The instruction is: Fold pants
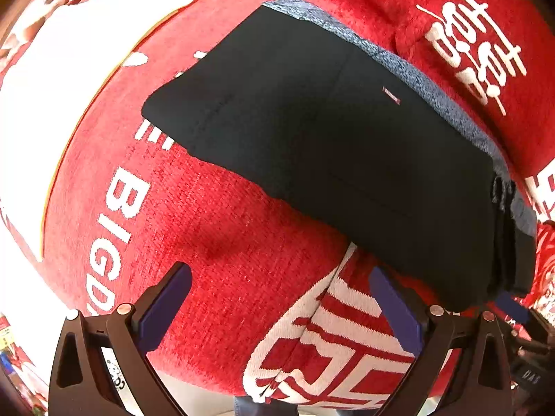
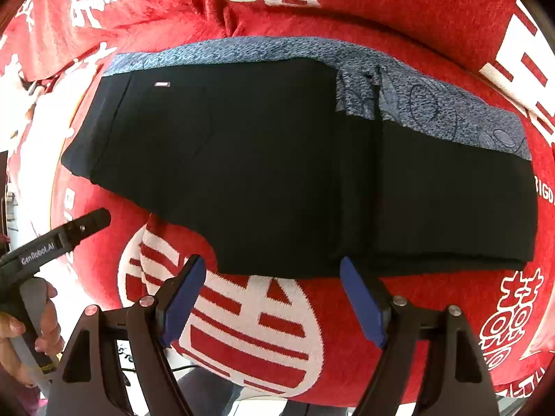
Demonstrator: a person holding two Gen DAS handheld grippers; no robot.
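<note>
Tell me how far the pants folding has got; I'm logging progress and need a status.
Done, it seems: the black pants lie flat on the red blanket, with stacked layers at one end showing at least one fold. In hand: nothing; the left gripper and right gripper are both open, hovering near the pants' front edge. Left: perhaps one more fold, since the bundle is long; I can't tell whether one is intended.

Left gripper (image 1: 281, 303) and right gripper (image 2: 272, 296) spread wide

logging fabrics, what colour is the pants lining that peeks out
Speckled blue-grey lining on the folded black pants; clearest in the right wrist view.
</note>
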